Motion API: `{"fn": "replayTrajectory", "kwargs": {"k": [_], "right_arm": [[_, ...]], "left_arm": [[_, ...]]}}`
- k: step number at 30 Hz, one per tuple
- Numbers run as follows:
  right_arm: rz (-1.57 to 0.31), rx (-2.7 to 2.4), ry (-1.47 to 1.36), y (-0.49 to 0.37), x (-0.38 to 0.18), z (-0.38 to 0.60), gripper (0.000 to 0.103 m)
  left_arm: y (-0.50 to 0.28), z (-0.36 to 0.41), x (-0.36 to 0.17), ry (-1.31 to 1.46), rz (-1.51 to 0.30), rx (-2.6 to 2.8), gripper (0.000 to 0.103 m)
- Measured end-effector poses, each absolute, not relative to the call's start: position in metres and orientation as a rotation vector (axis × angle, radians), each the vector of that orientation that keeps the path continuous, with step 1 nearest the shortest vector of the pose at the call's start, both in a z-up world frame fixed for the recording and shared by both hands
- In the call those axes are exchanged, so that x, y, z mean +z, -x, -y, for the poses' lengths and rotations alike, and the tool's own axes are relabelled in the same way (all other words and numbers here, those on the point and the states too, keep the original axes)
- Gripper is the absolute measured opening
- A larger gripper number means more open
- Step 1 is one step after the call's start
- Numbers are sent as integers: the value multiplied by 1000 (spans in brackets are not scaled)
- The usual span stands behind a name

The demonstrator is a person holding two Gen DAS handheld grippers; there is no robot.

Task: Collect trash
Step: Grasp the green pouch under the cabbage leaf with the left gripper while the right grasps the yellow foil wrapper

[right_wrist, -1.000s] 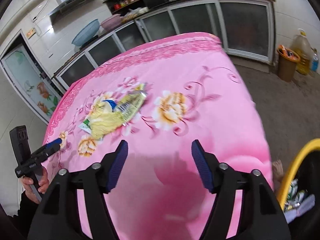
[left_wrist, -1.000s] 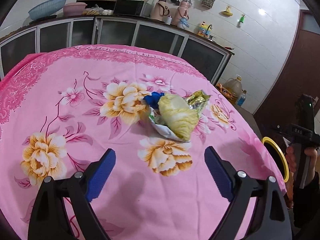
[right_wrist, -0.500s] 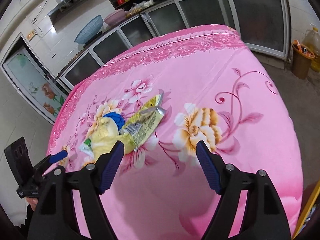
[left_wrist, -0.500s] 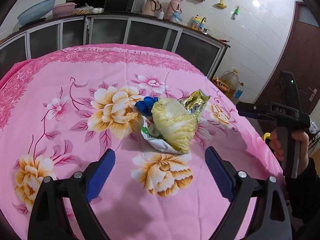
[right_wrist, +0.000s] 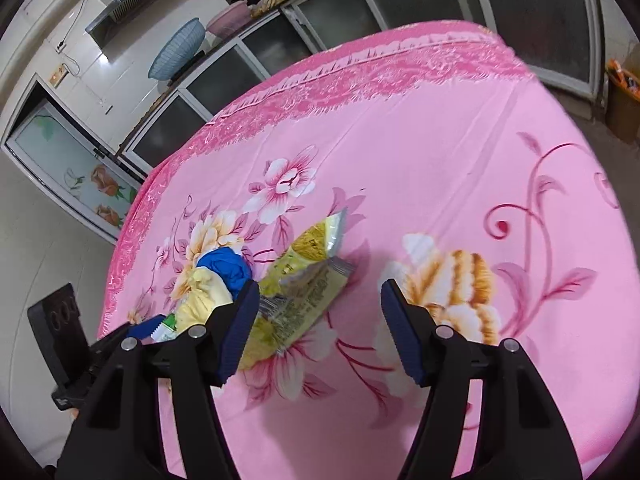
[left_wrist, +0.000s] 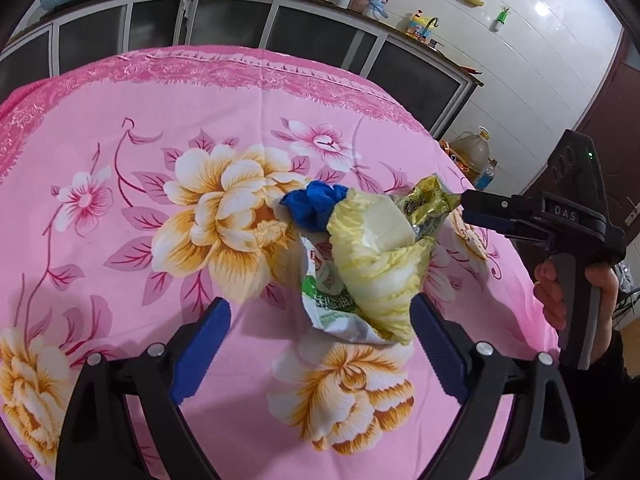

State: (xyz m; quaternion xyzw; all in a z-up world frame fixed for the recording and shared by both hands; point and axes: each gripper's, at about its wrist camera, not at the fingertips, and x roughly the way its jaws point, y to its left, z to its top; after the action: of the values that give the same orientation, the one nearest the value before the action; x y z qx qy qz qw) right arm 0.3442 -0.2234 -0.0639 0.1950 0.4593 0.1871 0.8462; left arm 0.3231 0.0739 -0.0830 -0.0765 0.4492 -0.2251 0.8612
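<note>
Between our left gripper's [left_wrist: 320, 344] wide, empty fingers lay the cabbage leaf [left_wrist: 376, 268] atop the white wrapper [left_wrist: 332, 304]. Our right gripper [right_wrist: 316, 332], jaws just narrowing but open, reached the yellow snack packet [right_wrist: 300, 288]; bare pink tablecloth [right_wrist: 460, 160] stretched beyond.

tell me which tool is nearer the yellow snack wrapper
Right. The right tool is at the yellow snack wrapper, jaws open, left finger over its edge. The left tool faces the cabbage leaf, with the wrapper behind it.
</note>
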Motion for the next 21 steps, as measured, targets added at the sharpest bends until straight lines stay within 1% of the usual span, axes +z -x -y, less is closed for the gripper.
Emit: {"fn": "replayTrajectory", "kwargs": {"k": [4,6,7,8,9,11,12,13,14,16,19,21], "right_arm": [[-987,407,-430,-352,-69,218,61],[-995,413,-435,-356,-71,214,59],[-1000,415,-434,-358,-72,213,57],[-1006,418,-431,-360,-73,211,55],[-1013,423,-430,-361,-75,208,51],[-1020,429,-449,-364,-78,207,48],[-1029,436,-458,-365,-79,206,39],[-1031,441,-461,-365,-80,206,29],[-1028,442,-461,-365,-79,206,27],[-1011,434,-441,-361,-75,204,18],[-988,429,-429,-357,-67,205,11],[-974,428,-418,-353,-59,206,9]], "left_arm": [[-333,-74,-86,167,-945,-480,87],[-338,-77,-89,195,-952,-477,85],[-340,-78,-90,209,-953,-482,81],[-342,-79,-90,224,-953,-489,71],[-343,-79,-91,236,-954,-498,66],[-344,-78,-92,257,-962,-528,44],[-343,-77,-93,269,-967,-543,40],[-341,-76,-92,274,-965,-552,29],[-339,-75,-91,270,-959,-550,25],[-334,-76,-90,266,-949,-558,19],[-326,-84,-90,307,-942,-570,16],[-319,-91,-87,327,-933,-570,16]]}}
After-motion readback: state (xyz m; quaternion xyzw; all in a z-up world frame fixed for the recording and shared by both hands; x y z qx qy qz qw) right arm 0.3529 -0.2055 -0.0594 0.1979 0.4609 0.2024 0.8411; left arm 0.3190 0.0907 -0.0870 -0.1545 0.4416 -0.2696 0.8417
